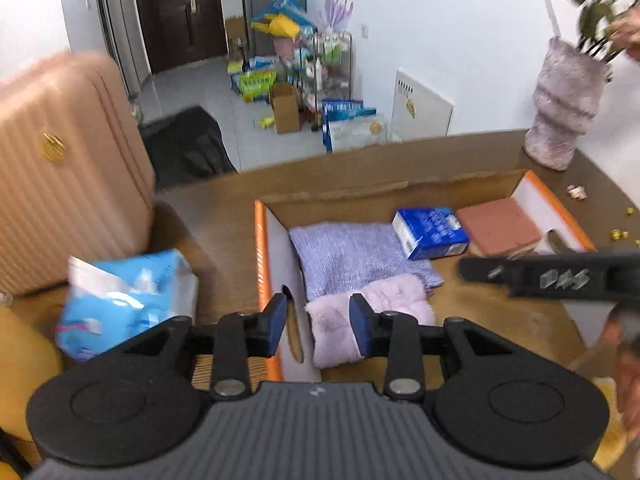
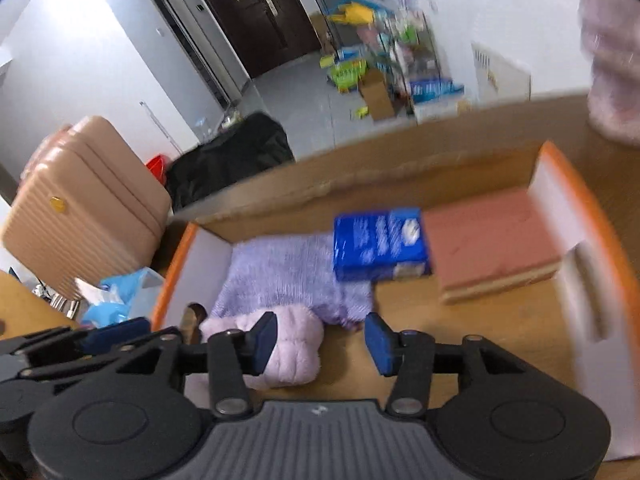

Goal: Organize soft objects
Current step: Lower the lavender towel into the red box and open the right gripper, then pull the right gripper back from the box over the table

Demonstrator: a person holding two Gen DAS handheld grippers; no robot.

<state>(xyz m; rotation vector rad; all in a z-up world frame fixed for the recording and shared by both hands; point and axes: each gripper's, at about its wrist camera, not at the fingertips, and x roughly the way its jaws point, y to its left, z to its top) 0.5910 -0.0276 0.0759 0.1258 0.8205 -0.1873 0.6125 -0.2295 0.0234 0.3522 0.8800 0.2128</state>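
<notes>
An open cardboard box with orange edges lies on the wooden table. Inside it are a lilac knitted cloth, a fluffy pale pink cloth, a blue tissue pack and a flat pink pad. My left gripper hovers open over the fluffy cloth at the box's near left corner, its pads clear of the cloth. My right gripper stands open just right of the same cloth, gripping nothing. In the left wrist view the right gripper's finger reaches in from the right.
A blue and white plastic pack lies on the table left of the box. A pink suitcase stands behind it. A fuzzy vase with flowers stands at the table's far right. Floor clutter lies beyond.
</notes>
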